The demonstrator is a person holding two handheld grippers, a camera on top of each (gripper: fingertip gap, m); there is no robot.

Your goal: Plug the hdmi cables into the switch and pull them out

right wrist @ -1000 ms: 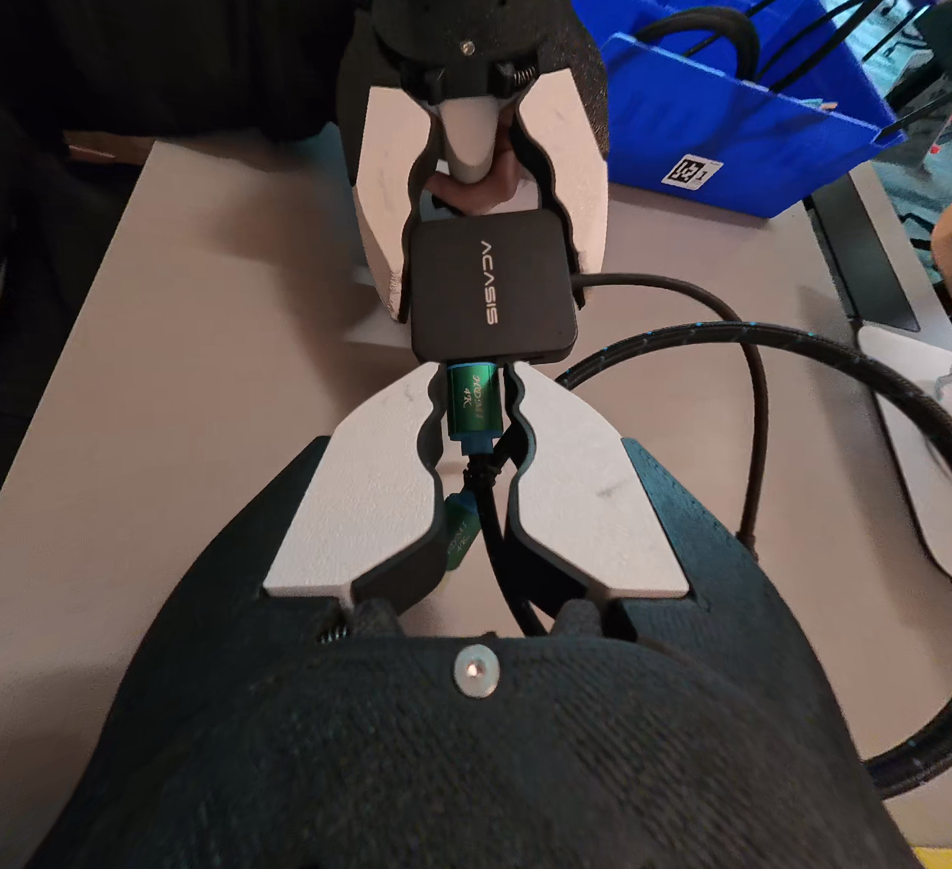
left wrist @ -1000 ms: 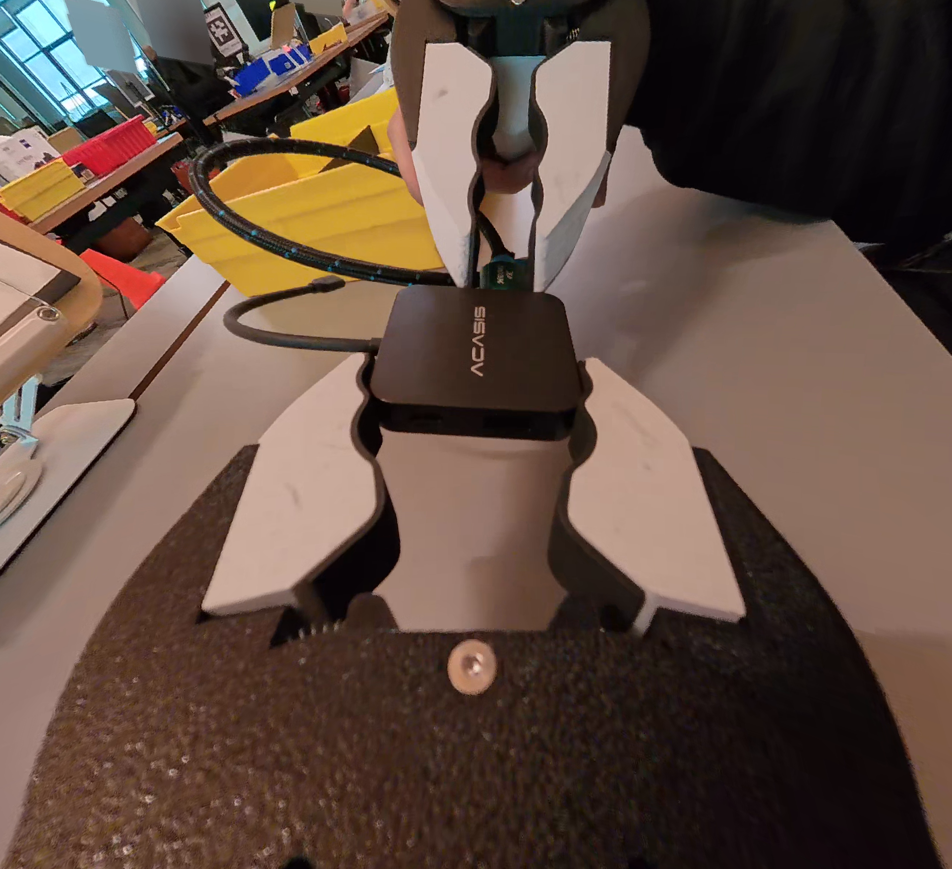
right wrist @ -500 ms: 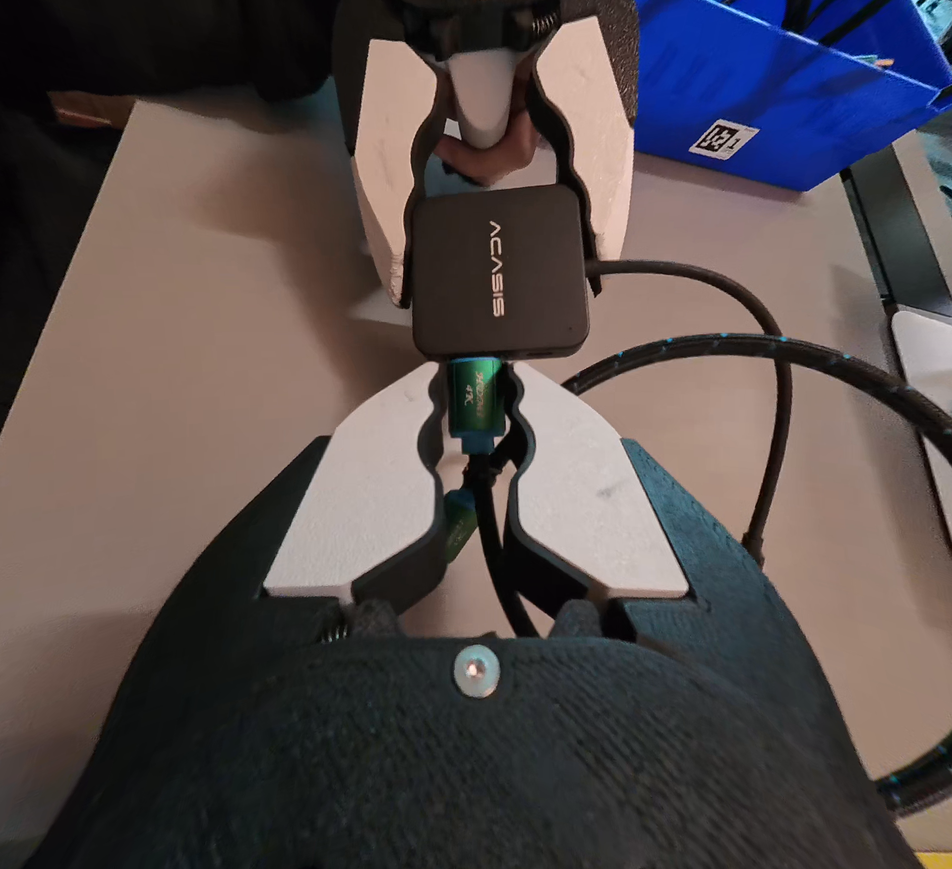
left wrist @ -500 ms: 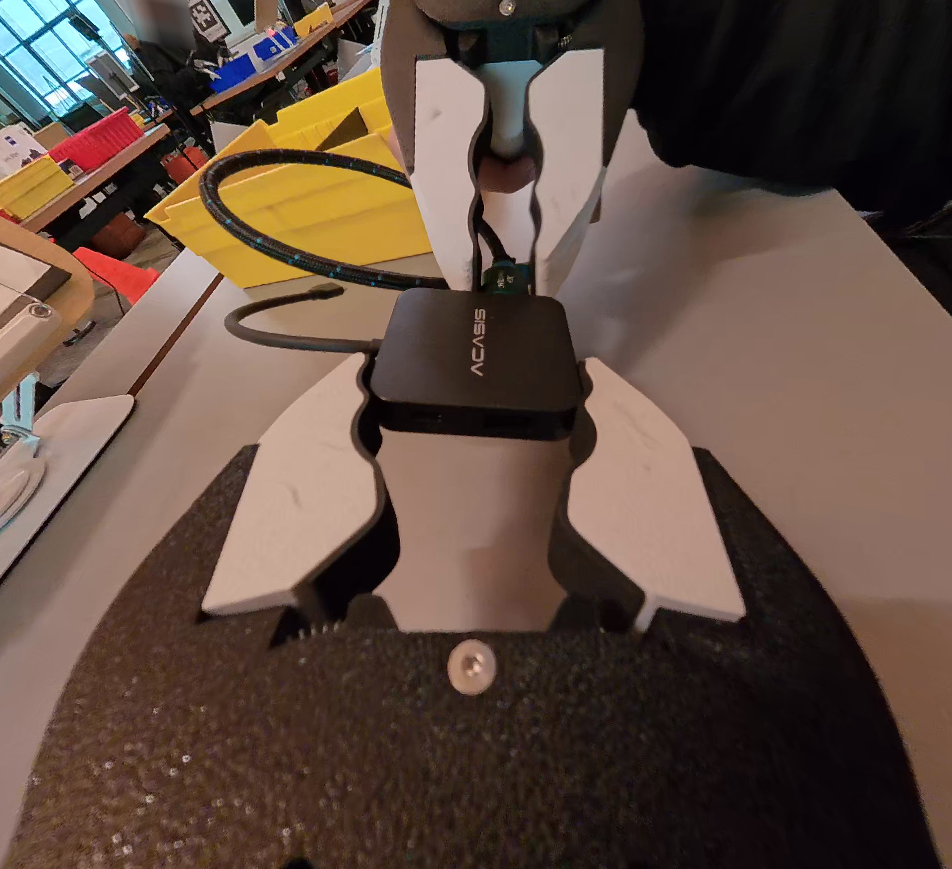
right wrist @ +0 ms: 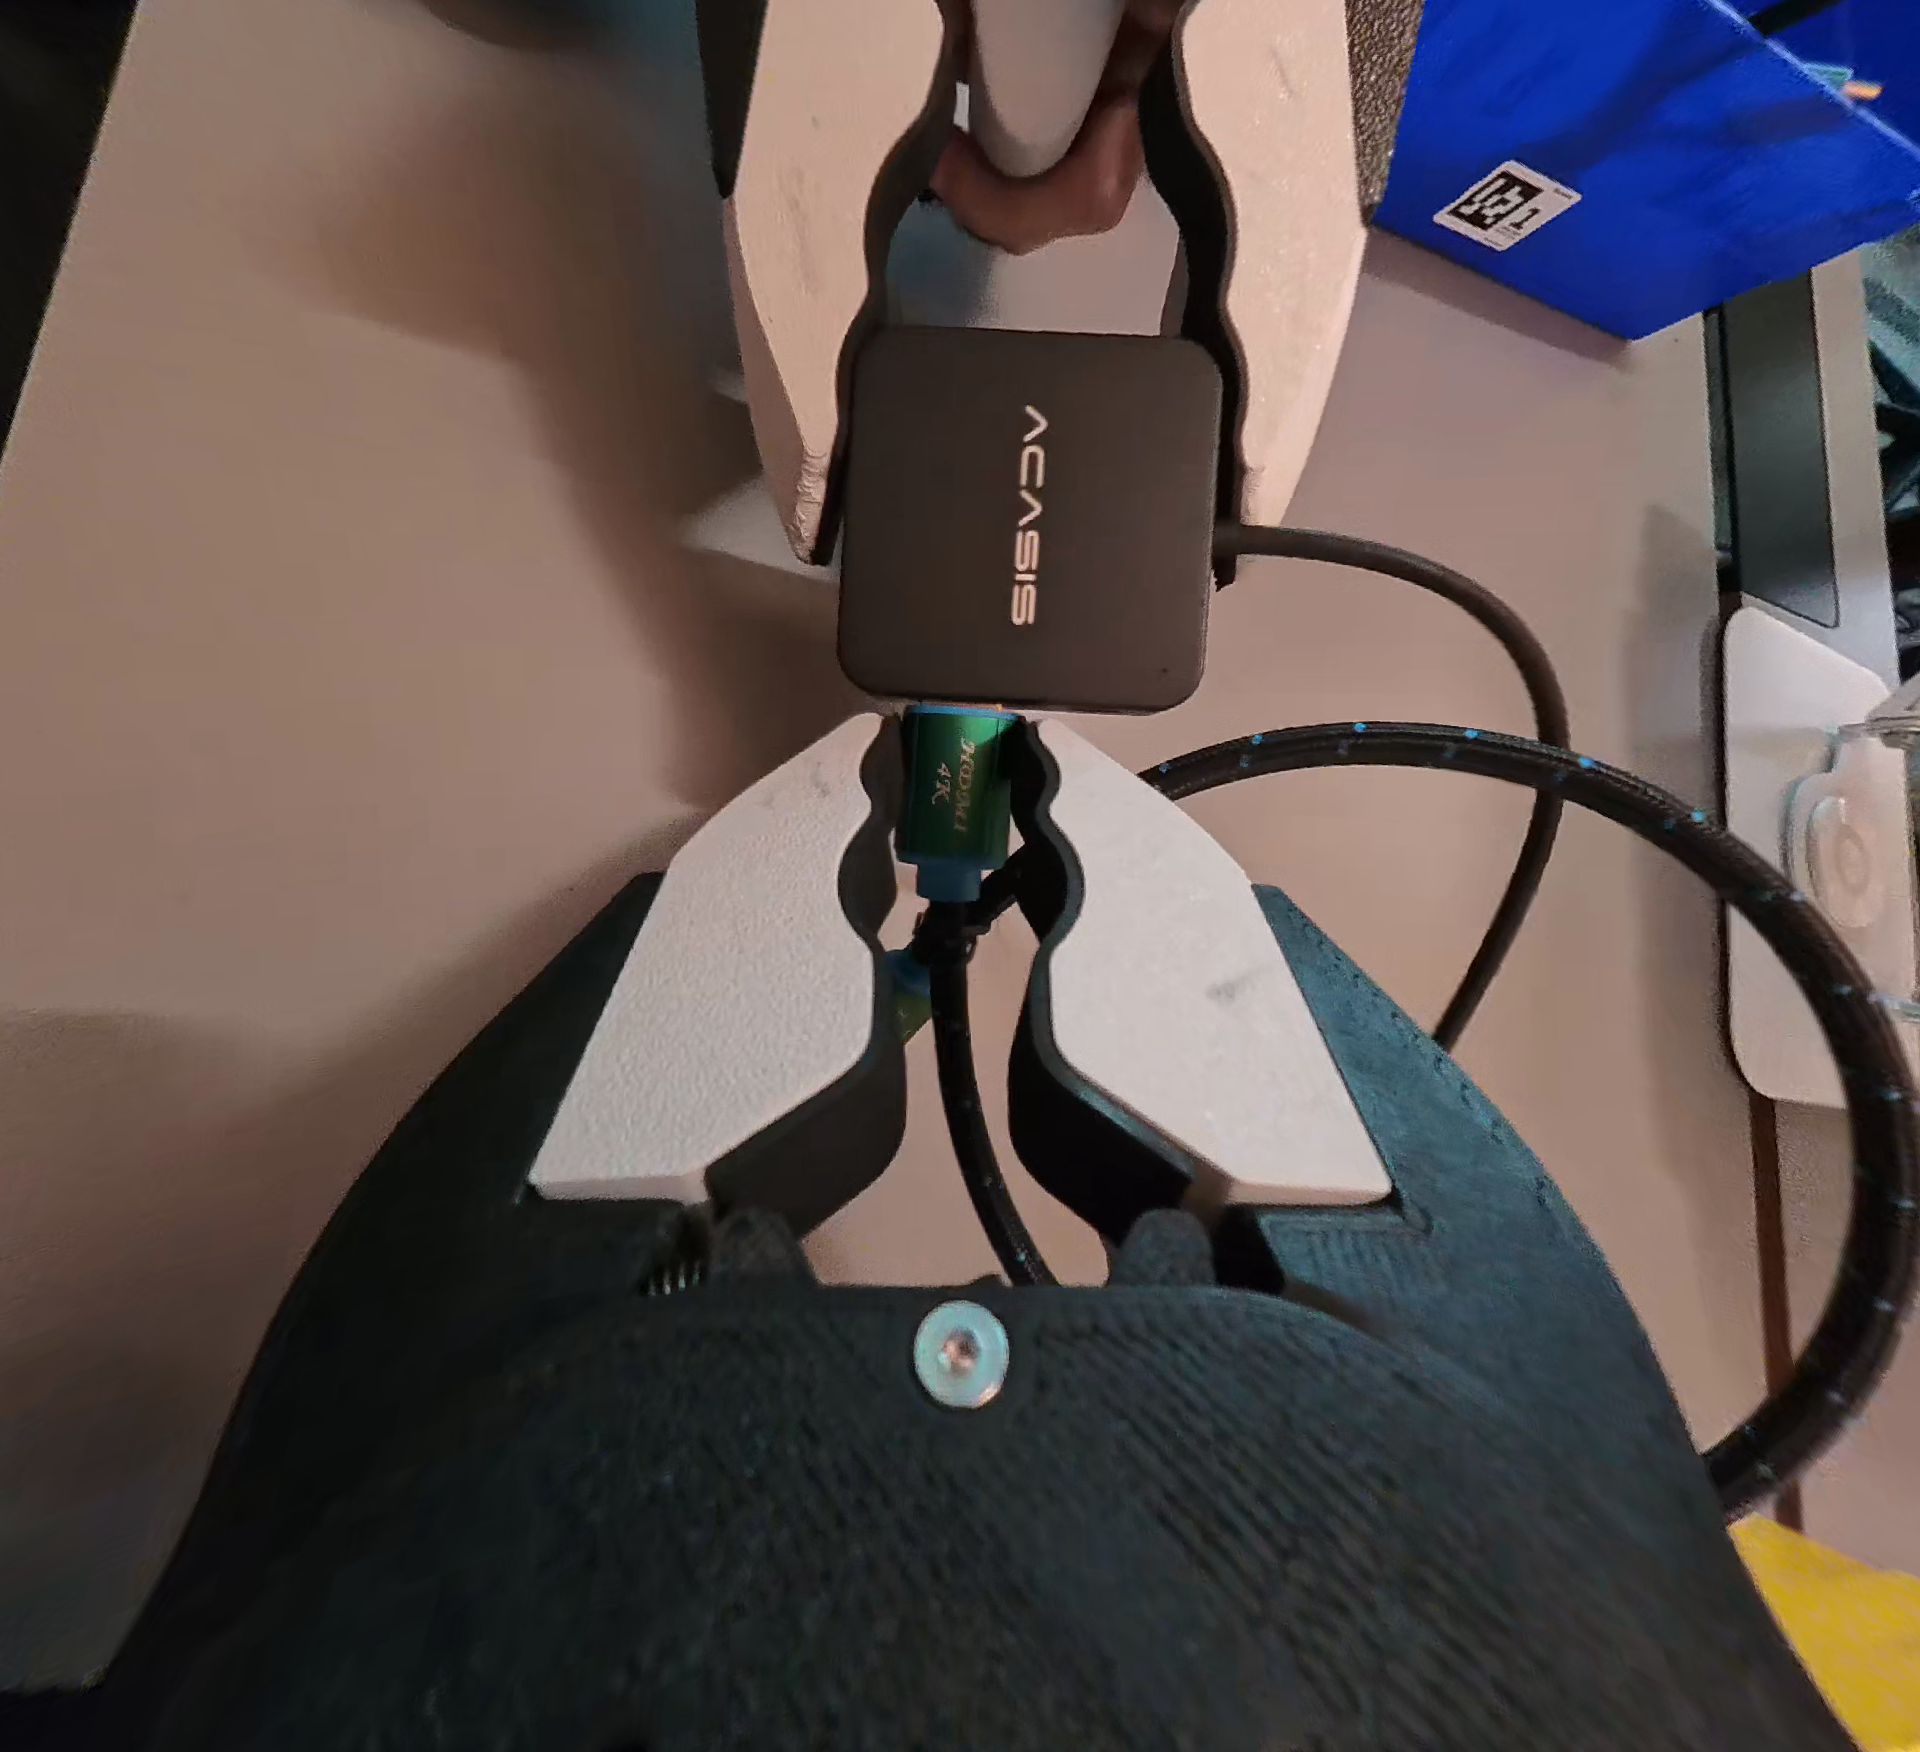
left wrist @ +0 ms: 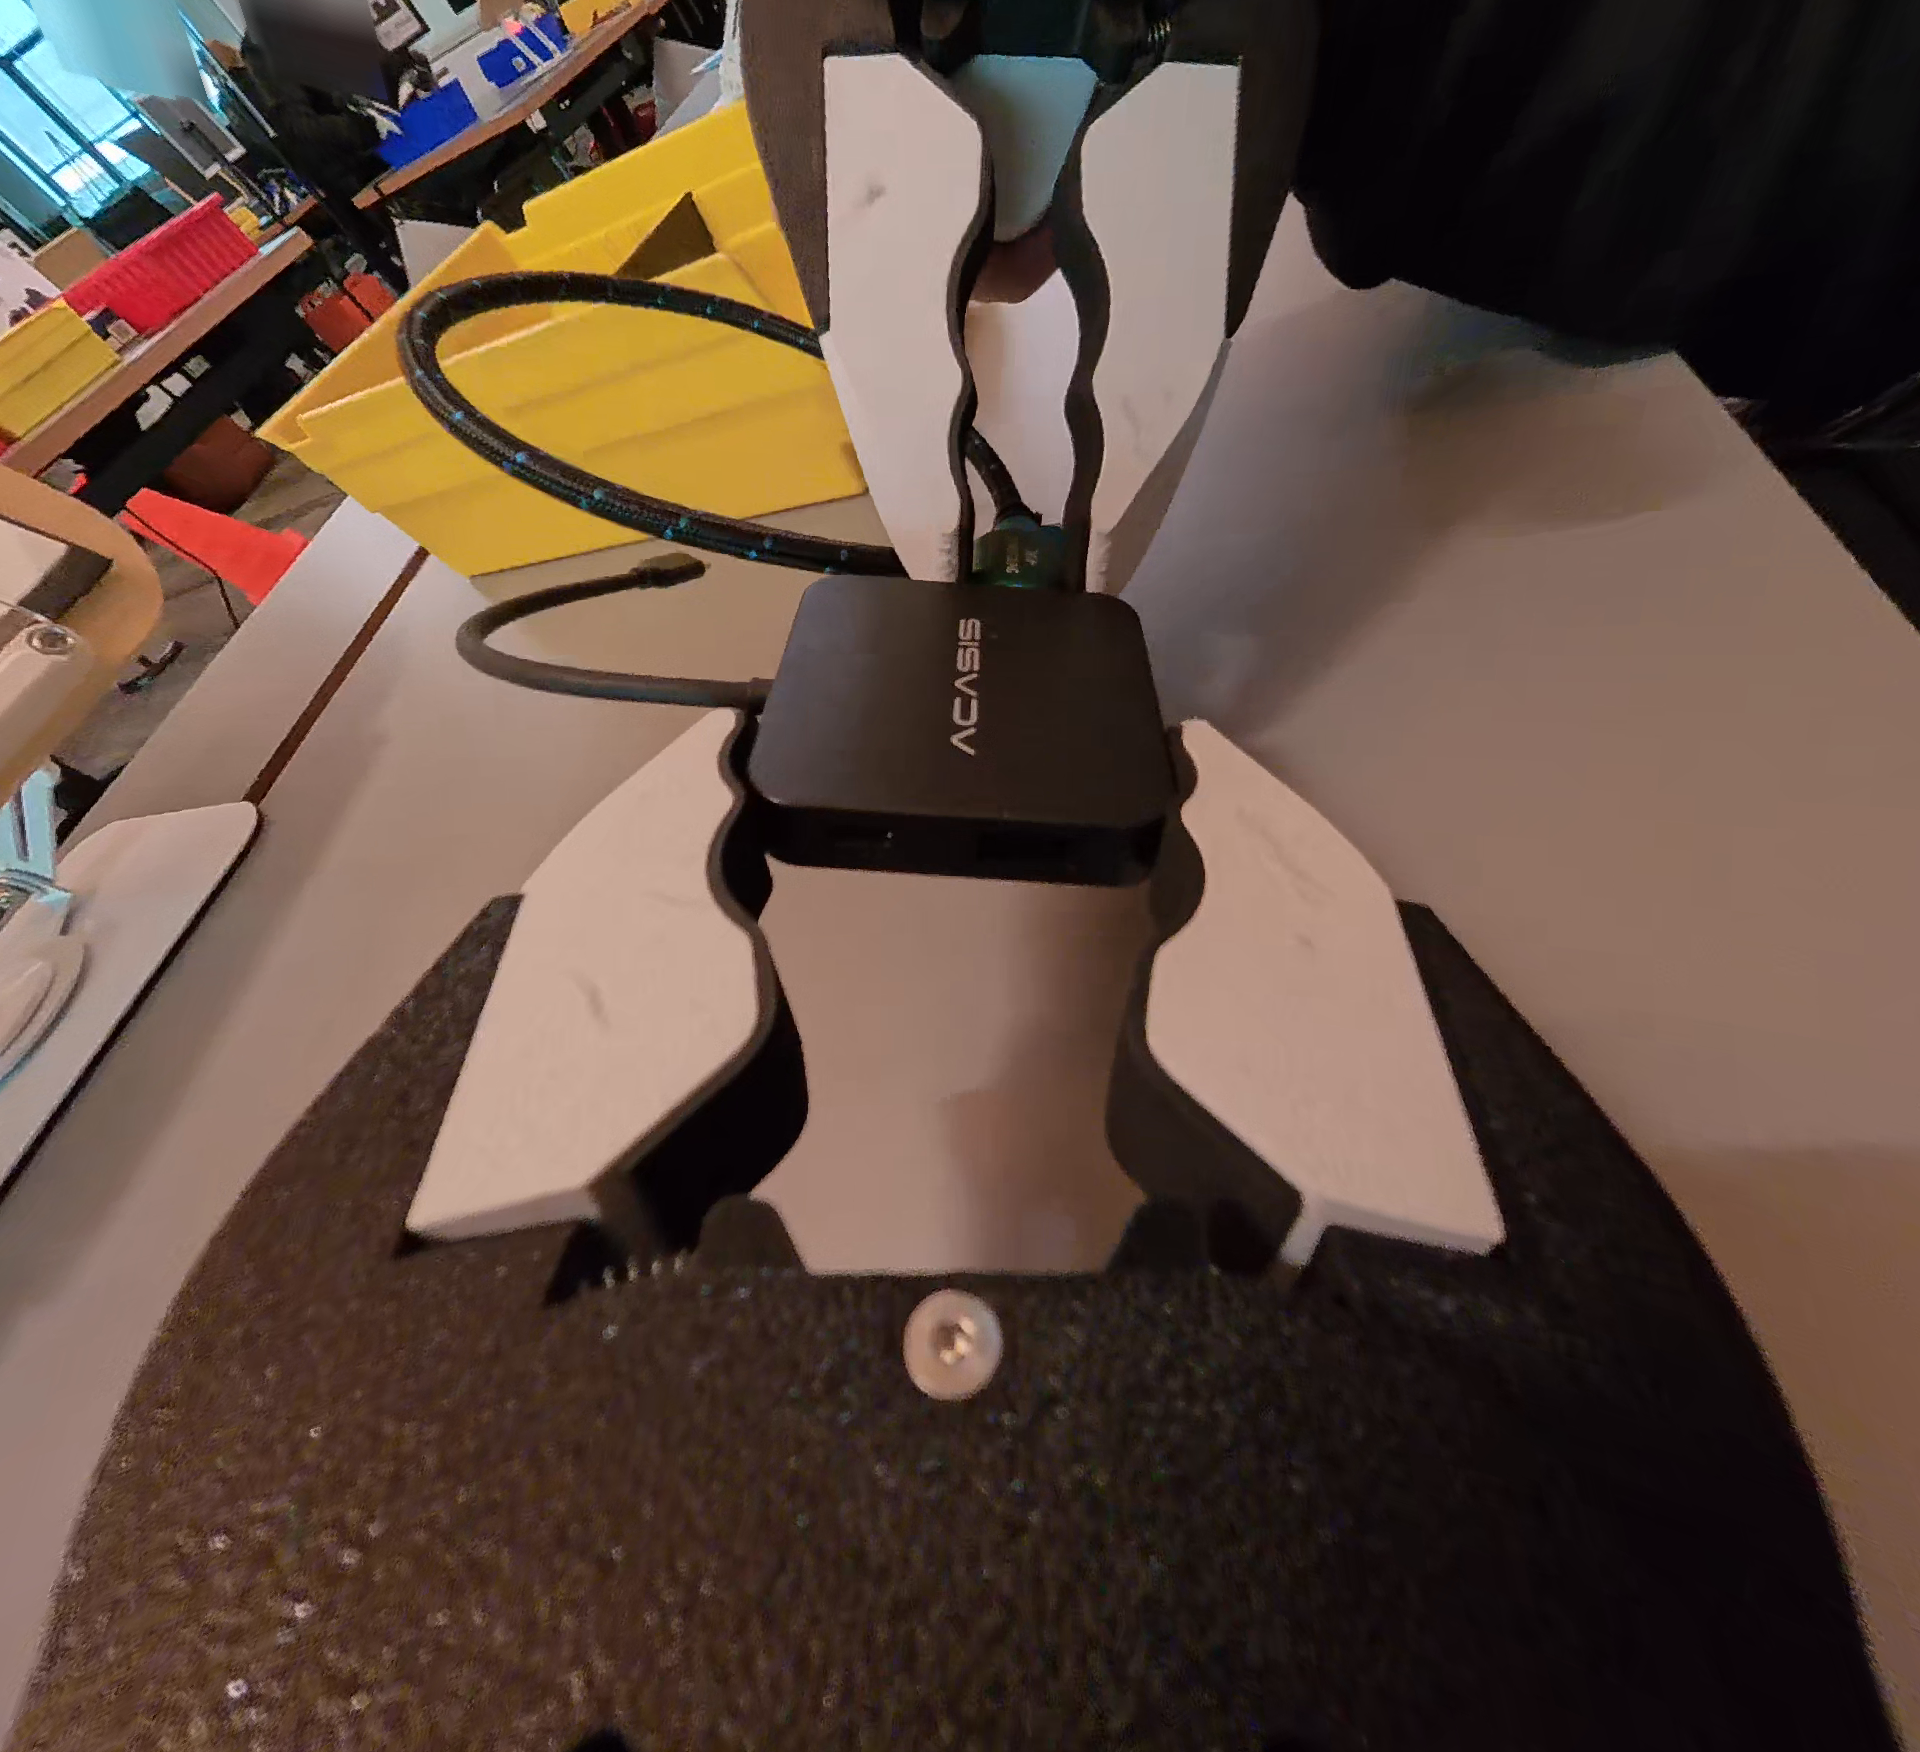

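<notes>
A black square switch [left wrist: 961, 700] lies on the grey table, held at both sides by my left gripper [left wrist: 956, 746]. It also shows in the right wrist view [right wrist: 1029, 518], with the left gripper [right wrist: 1023, 539] behind it. My right gripper [right wrist: 956, 746] is shut on a green HDMI plug [right wrist: 951, 803], whose tip is in the switch's near side port. In the left wrist view the right gripper [left wrist: 1023, 554] and the plug [left wrist: 1023, 554] show at the switch's far edge. The braided black cable [right wrist: 1662, 871] loops off to the right.
A thin black lead [right wrist: 1455, 601] leaves the switch's side. Yellow bins [left wrist: 623, 393] stand at the far left of the left wrist view, a blue bin [right wrist: 1621, 123] at the upper right of the right wrist view. A white base plate [right wrist: 1808, 871] lies at the table's right edge.
The two grippers have come closer together. The green plug has gone further into the switch's port. The braided cable loop has shifted a little.
</notes>
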